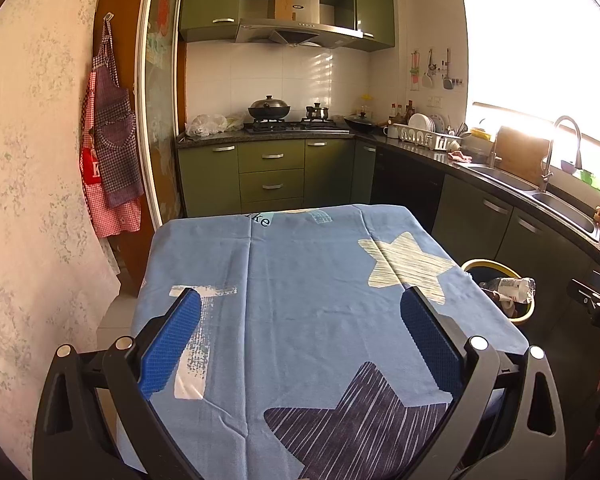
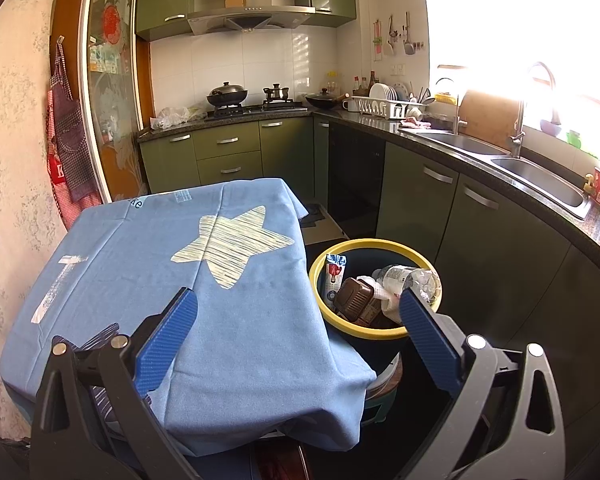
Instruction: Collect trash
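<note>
Your left gripper [image 1: 300, 332] sits low centre of the left view, blue pads [image 1: 171, 342] spread wide, nothing between them. It hangs over the table [image 1: 300, 272], which fills the middle of the frame under a blue cloth with a pale star [image 1: 408, 266] and a dark star [image 1: 360, 420]. No trash shows on the cloth.

Your right gripper [image 2: 298, 336] is also spread wide and empty, low centre of the right view. Its left pad [image 2: 166, 344] is over the cloth edge, its right pad [image 2: 430, 340] overlaps the near rim of the bin.

The bin [image 2: 364, 334], yellow-rimmed, stands on the floor just right of the table, centre right of the right view. Inside it: a clear bottle [image 2: 404, 278] lying toward the right, a brown box [image 2: 354, 298] in the middle, a white and blue wrapper [image 2: 334, 276] upright against the left wall, and some white crumpled stuff between box and bottle. In the left view the bin [image 1: 526, 314] peeks out at mid right behind the table corner, bottle [image 1: 514, 288] on top.

Stove [image 1: 296, 124] with pans at upper centre, sink [image 1: 560, 206] along the right counter, aprons [image 1: 110, 136] hanging at left.
</note>
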A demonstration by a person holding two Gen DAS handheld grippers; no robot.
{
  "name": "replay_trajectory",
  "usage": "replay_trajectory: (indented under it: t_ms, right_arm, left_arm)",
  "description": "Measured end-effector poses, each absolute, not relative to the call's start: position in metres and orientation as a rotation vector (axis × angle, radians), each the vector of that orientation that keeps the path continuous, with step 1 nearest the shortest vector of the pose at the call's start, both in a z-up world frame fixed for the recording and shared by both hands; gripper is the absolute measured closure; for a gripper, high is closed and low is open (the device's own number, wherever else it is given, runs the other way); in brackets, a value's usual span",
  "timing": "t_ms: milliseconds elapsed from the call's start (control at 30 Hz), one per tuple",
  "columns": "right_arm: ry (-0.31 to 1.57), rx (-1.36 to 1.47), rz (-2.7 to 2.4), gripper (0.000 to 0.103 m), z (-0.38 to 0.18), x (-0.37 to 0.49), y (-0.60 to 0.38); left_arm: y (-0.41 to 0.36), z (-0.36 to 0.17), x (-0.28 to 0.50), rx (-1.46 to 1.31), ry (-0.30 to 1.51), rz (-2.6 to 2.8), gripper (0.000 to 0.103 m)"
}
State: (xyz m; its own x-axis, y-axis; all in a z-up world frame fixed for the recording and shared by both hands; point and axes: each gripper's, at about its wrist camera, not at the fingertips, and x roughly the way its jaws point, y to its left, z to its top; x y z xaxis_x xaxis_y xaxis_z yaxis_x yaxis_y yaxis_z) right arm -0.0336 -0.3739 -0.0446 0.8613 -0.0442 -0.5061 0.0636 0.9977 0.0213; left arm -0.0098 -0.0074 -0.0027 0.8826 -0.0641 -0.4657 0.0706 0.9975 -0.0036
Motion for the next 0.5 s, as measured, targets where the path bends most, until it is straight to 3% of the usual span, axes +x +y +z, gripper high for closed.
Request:
replay_trajectory:
  t_ms: [500]
  right_arm:
    - [0.531,0.039,-0.057,0.007,-0.0452,-0.0338,-0.3736]
  left_arm:
    - [-0.0081,-0.0042,-0.0088,0.020,0.484,-0.073,0.005]
